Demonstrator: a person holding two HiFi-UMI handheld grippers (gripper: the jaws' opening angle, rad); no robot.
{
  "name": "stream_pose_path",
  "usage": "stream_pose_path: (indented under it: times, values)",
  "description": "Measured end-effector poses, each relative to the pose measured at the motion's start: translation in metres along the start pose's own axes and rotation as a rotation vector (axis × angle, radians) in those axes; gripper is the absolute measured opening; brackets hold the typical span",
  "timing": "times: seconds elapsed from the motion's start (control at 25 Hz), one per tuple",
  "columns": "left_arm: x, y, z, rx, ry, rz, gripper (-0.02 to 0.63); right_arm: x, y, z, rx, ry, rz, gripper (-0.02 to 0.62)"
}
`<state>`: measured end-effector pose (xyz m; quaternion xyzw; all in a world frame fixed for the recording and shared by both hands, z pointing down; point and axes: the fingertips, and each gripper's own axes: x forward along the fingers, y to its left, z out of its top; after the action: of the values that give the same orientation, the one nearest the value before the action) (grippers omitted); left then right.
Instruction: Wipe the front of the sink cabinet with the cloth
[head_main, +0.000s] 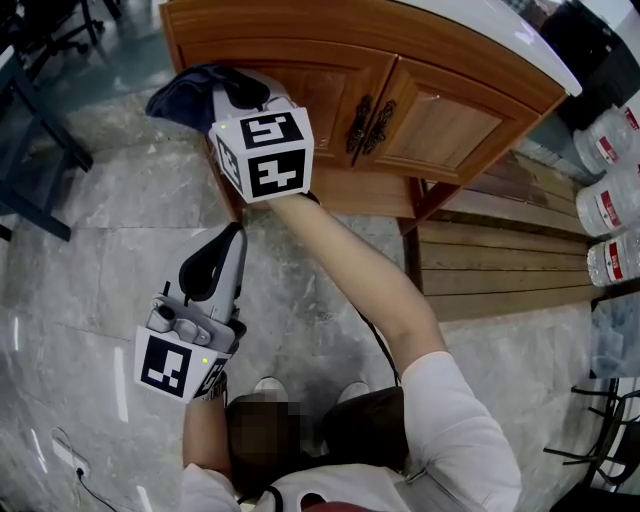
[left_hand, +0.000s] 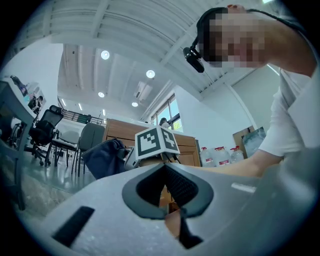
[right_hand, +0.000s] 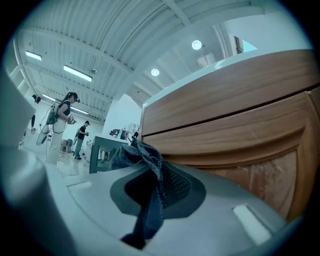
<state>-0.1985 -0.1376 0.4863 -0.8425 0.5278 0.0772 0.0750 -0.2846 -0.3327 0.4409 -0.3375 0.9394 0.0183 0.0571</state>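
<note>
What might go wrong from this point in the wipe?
1. The right gripper pinches only a narrow fold of the cloth, so dragging it over the cabinet might pull it free.
2. The loose bunch of cloth might snag on the door handles at mid-front.

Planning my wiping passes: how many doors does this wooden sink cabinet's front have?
2: the left wooden panelled door, beside the dark blue cloth, and the right wooden panelled door. None seems hidden.
</note>
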Motion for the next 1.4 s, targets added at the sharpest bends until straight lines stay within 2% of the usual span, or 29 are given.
stream_pose_path:
  times: [0.36, 1.16, 1.4]
  values:
    - [0.002, -0.003, -0.001, -0.002, 0.0, -0.008, 0.002, -0.02, -0.028, 0.004, 0.039, -0.027, -0.088, 0.029]
    - [0.011, -0.019, -0.003, -0.02, -0.003, -0.067, 0.002, -0.108, -0.126, 0.017, 0.013, -0.057, -0.286, 0.031]
    - [0.009, -0.019, -0.003, -0.024, -0.002, -0.072, 0.002, -0.142, -0.155, 0.028, -0.027, -0.081, -0.346, 0.032]
